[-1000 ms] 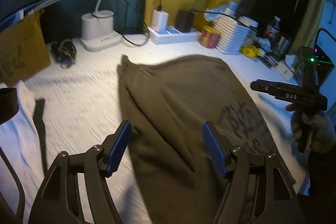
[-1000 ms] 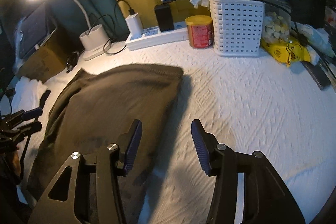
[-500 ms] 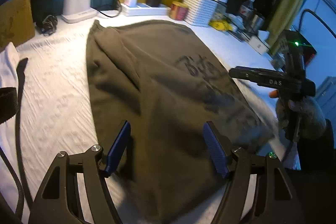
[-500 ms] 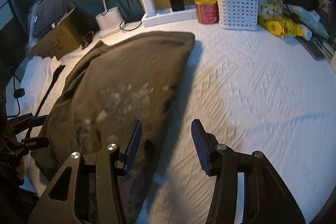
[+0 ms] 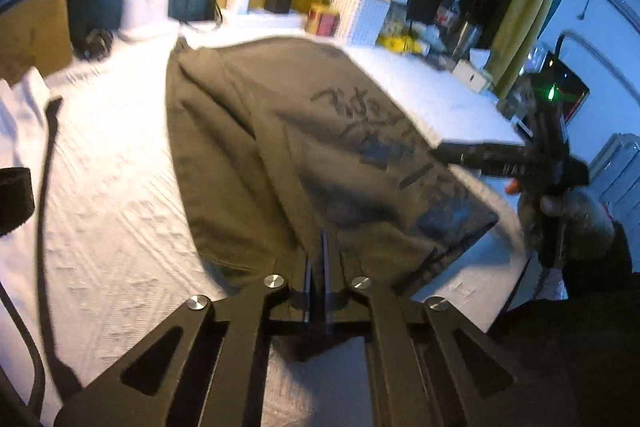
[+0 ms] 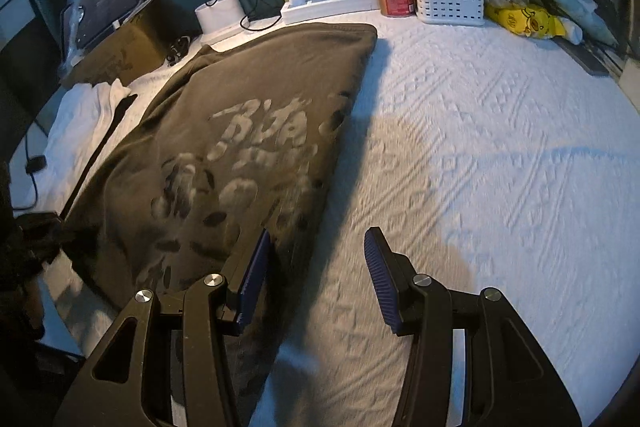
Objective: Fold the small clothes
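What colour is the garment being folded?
Olive-brown garment with a pale printed graphic; clearest in the right wrist view.

Olive garment (image 6: 248, 115) pale print; white textured cover (image 6: 480, 147); blue pads (image 6: 380, 279)

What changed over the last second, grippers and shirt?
The left gripper came in over the near hem of the olive shirt and snapped shut on it; a second ago its jaws were wide open. The right gripper slid nearer the shirt's right edge, jaws unchanged, open, holding nothing. The shirt stays flat on the white cover.
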### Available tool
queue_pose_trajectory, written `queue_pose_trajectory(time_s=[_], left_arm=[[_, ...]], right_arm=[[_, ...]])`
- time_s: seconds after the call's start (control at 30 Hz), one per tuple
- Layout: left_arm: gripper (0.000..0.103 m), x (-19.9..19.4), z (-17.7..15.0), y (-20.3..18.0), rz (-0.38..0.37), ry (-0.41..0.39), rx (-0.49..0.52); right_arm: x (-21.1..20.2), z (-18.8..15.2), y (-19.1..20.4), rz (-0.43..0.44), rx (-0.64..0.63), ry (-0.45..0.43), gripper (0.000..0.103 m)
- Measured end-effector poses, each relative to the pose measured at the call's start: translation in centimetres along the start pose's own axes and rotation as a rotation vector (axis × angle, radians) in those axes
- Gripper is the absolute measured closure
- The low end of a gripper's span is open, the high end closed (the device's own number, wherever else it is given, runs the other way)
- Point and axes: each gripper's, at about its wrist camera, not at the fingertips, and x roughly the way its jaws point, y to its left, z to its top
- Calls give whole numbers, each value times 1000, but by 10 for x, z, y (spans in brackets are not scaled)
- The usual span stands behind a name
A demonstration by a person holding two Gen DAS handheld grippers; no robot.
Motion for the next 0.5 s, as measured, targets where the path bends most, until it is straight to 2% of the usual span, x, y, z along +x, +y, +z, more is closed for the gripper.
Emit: queue_pose_trajectory(time_s=[0.13, 0.5], left_arm=[[102, -15, -1, -4, -4, -28, 12], [103, -21, -20, 4, 24, -10, -28]], right_arm=[[-7, -9, 2, -4, 9, -15, 51], [-22, -42, 22, -19, -1, -47, 51]])
